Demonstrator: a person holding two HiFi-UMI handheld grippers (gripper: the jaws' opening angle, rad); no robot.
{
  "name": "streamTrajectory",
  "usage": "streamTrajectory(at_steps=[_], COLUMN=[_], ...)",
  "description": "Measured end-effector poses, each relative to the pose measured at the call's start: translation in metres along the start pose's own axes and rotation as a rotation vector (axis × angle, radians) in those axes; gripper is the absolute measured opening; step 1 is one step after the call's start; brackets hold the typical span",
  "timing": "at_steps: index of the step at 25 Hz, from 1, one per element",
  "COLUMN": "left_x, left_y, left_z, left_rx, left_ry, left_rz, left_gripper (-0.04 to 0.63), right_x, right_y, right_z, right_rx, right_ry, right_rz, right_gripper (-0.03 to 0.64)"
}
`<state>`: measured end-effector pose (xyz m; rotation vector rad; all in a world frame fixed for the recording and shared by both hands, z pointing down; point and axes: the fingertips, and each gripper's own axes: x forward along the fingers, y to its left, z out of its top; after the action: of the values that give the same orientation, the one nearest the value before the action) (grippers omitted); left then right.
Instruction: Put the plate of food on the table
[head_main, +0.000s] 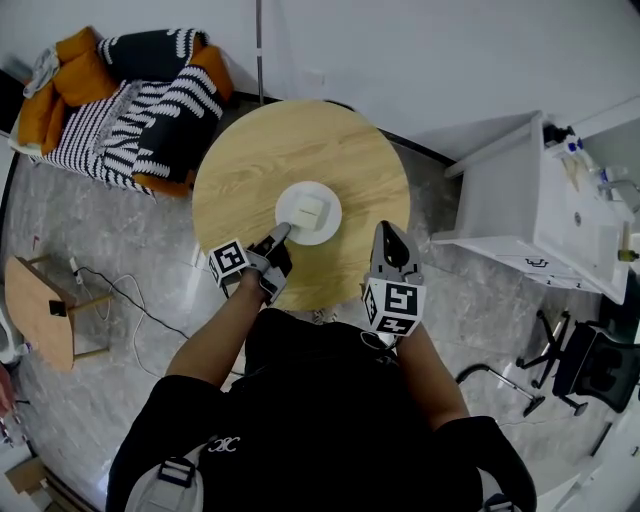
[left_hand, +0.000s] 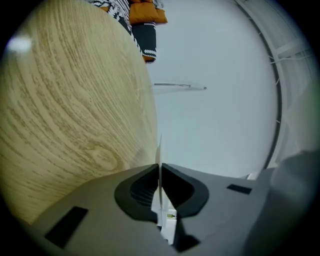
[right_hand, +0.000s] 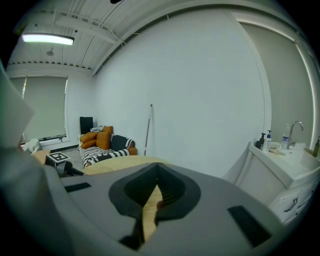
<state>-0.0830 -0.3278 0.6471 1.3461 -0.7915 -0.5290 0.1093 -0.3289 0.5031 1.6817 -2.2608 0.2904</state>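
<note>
The left gripper (head_main: 278, 236) is pinched on the near rim of the plate (head_main: 330, 212); in its own view the jaws meet on a thin white edge (left_hand: 160, 150) that stands between them, with the table (left_hand: 75, 110) close alongside. The right gripper (head_main: 390, 238) hangs over the near part of the table, a little to the plate's right and apart from it. Its jaws are drawn together on nothing, and only a sliver of wood shows through them (right_hand: 156, 172). The plate sits about mid-table (head_main: 340, 150), with the pale square of food (head_main: 309, 210) at its centre. It seems to lie flat, though from straight above I cannot tell whether the gripped side is quite down. That is where the risk lies. If the left jaws let go while the rim is raised, the plate would drop and could jolt the food. If the arm draws back before the jaws part, the plate would be dragged toward the near edge. A twist of the wrist at release could tip the rim and slide the food off.
</note>
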Motion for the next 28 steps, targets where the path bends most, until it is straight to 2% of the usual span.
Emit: streamTrajectory(at_steps=[6, 13, 18, 28], left_x=[0.008, 0.018, 0.025, 0.028], left_y=[0.000, 0.011, 0.015, 0.033], left_z=[0.001, 0.006, 0.010, 0.016], left_rx=[0.012, 0.032, 0.018, 0.028], left_ry=[0.014, 0.007, -0.001, -0.010], left_rz=[-0.024, 0.024, 0.025, 0.093], left_gripper=[0.021, 0.023, 0.022, 0.023], right_x=[0.003, 0.007, 0.010, 0.003], right_y=[-0.007, -0.023, -0.025, -0.028], right_z=[-0.007, -0.011, -0.009, -0.026], right_rx=[0.004, 0.006, 0.003, -0.001], right_ry=[0.020, 0.036, 0.034, 0.072], right_rz=[-0.016, -0.035, -0.027, -0.007], right_gripper=[0.005, 0.005, 0.005, 0.005])
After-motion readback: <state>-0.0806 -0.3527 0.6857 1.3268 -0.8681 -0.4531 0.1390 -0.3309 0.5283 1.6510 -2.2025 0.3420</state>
